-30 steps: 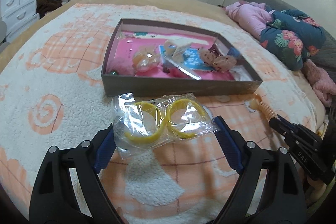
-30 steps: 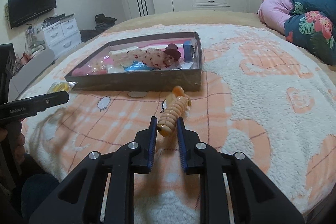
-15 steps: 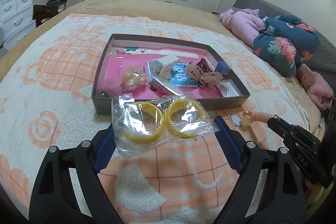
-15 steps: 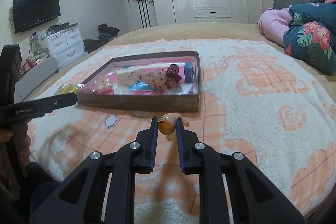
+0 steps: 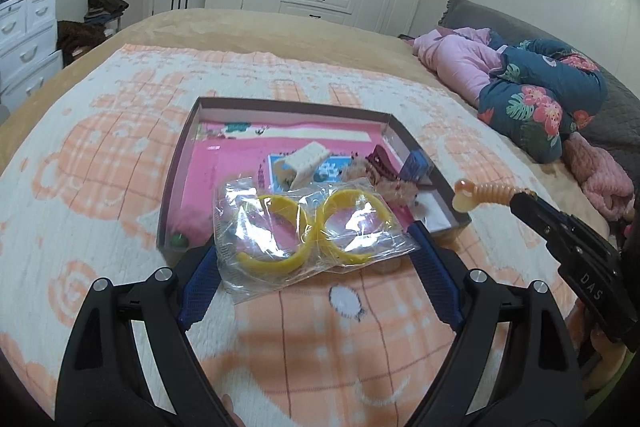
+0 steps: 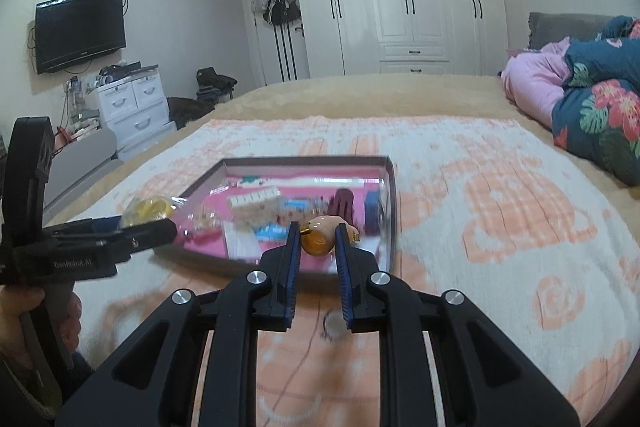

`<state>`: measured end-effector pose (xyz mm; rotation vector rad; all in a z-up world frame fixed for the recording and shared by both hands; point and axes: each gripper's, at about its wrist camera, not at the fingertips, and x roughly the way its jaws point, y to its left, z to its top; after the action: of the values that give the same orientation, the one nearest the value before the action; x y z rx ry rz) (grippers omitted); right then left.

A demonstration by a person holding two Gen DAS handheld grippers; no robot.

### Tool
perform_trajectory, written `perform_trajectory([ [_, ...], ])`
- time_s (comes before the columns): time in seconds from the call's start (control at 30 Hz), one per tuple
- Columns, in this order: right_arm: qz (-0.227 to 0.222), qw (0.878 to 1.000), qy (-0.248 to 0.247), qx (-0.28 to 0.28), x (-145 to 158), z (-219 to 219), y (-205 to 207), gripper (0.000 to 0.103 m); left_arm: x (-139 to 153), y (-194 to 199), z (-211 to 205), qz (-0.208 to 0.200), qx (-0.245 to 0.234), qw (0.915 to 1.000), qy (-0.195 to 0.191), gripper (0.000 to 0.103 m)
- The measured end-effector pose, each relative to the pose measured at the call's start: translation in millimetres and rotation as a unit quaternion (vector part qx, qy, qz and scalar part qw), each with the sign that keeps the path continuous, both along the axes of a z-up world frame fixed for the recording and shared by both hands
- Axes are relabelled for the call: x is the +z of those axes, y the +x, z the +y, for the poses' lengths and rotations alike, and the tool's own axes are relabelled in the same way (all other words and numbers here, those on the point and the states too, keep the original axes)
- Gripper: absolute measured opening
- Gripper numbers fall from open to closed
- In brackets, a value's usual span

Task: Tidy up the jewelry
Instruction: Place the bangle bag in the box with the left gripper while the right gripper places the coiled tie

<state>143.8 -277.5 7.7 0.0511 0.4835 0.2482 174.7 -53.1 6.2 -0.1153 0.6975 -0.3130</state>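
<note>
- a clear bag of yellow bangles point(image 5: 308, 231) is being gripped across its width by the left gripper point(image 5: 316, 259), jaws set wide.
- an orange beaded piece point(image 6: 320, 237) is being pinched in the right gripper point(image 6: 318, 247) — jaws narrow.
- both are being held above the near edge of the shallow box point(image 5: 176, 187) — on the blanket point(image 5: 100, 167).

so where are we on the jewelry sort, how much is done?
Done: hair clips and small packets already lie in the shallow box. In hand: the left tongs hold a clear bag of two yellow bangles; the right tongs are shut on a peach beaded bracelet. Both hover at the box's near edge. Left: set both inside. One small pale piece lies on the blanket beside the box.
</note>
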Motion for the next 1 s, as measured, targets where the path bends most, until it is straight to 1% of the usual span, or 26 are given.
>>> perform_trajectory([
  [0.27, 0.000, 1.000, 0.004, -0.003, 4, -1, 35, 0.017, -1, 27, -7, -0.001, -0.005, 1.0000, 0.001, 0.078],
  [0.6, 0.003, 1.000, -0.020, -0.012, 0, -6, 76, 0.017, -18, 63, -15, 0.021, -0.010, 0.9997, -0.012, 0.078],
  [0.8, 0.023, 0.999, -0.030, -0.011, -16, -8, 105, 0.017, -34, 75, -20, 0.034, -0.015, 0.9992, -0.014, 0.078],
  [1.0, 0.047, 0.998, -0.035, -0.002, -36, -2, 118, 0.017, -42, 80, -19, 0.038, -0.015, 0.9991, -0.012, 0.078],
])
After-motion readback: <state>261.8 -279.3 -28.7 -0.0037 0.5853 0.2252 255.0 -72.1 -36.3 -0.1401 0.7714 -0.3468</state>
